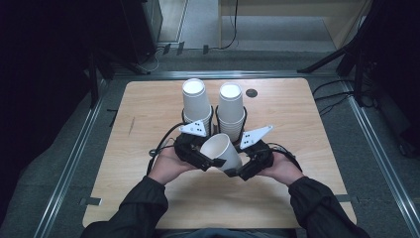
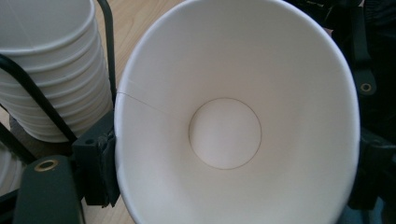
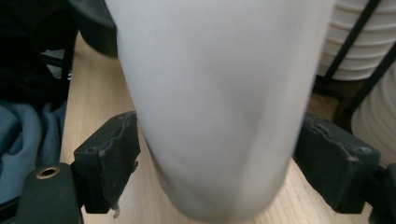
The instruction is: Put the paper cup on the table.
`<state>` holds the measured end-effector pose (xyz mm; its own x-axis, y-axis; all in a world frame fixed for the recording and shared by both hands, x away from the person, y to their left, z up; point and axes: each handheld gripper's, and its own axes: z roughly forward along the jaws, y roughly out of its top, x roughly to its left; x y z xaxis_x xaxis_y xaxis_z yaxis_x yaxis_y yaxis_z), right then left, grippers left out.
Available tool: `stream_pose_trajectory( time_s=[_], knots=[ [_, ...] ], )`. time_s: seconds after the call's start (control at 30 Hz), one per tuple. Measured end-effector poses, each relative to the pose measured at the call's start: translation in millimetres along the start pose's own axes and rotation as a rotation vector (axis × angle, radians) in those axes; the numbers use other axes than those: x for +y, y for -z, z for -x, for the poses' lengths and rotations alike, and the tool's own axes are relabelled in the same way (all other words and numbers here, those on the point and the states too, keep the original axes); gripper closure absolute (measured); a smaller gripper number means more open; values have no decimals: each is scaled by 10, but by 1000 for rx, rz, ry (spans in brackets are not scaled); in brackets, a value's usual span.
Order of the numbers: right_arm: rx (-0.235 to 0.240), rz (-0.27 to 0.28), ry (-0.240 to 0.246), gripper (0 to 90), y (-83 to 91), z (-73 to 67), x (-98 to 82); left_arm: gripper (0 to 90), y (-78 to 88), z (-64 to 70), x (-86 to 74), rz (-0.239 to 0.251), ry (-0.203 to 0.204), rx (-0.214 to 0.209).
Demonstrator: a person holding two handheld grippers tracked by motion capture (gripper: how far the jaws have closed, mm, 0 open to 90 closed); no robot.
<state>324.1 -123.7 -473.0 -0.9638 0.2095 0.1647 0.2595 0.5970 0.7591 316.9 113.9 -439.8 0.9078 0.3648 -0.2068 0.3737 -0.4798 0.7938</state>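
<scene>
A white paper cup [image 1: 223, 148] lies tilted between the two grippers above the table's middle, its mouth toward the left hand. My left gripper [image 1: 207, 159] is shut across the cup's mouth. In the left gripper view I look straight into the cup [image 2: 224, 135], and a pad [image 2: 100, 163] presses on its rim. My right gripper [image 1: 234, 171] reaches around the cup's lower body. In the right gripper view the blurred cup [image 3: 215, 116] stands between the pads [image 3: 112, 158] with a thin gap on each side, so these jaws are open.
Two tall stacks of white paper cups [image 1: 194, 101] [image 1: 231, 106] stand in black wire holders just beyond the hands. The wooden table [image 1: 148, 109] has a small dark round hole [image 1: 251, 92] near its far edge. Metal rails run along both sides.
</scene>
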Motion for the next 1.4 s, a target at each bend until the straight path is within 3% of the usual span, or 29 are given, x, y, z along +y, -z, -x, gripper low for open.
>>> stream_pose_trajectory(
  time_s=[0.23, 0.4, 0.57, 0.83, 0.9, 1.0, 1.13, 1.4],
  knots=[
    [-24, -19, -11, 169, 22, 26, -36, 144, 81, -63, -18, -1, 28, 14],
    [-54, -22, -12, 169, 38, 34, -58, 144, 133, -100, -37, -11, 26, 35],
    [-90, -40, -49, 162, 69, 72, -96, 144, 154, -124, -56, -35, 21, 55],
    [-116, -20, -60, 162, 122, 80, -129, 143, 146, -139, -88, -71, -1, 49],
    [-145, -23, -64, 162, 124, 83, -143, 143, 142, -139, -105, -76, -27, 60],
    [-204, -22, -49, 166, 158, 98, -154, 143, 138, -153, -118, -89, -24, 62],
    [-209, 12, -77, 174, 244, 149, -162, 143, 145, -175, -135, -105, -19, 63],
    [-243, 10, -113, 182, 337, 185, -203, 143, 220, -214, -159, -113, -17, 77]
  ],
)
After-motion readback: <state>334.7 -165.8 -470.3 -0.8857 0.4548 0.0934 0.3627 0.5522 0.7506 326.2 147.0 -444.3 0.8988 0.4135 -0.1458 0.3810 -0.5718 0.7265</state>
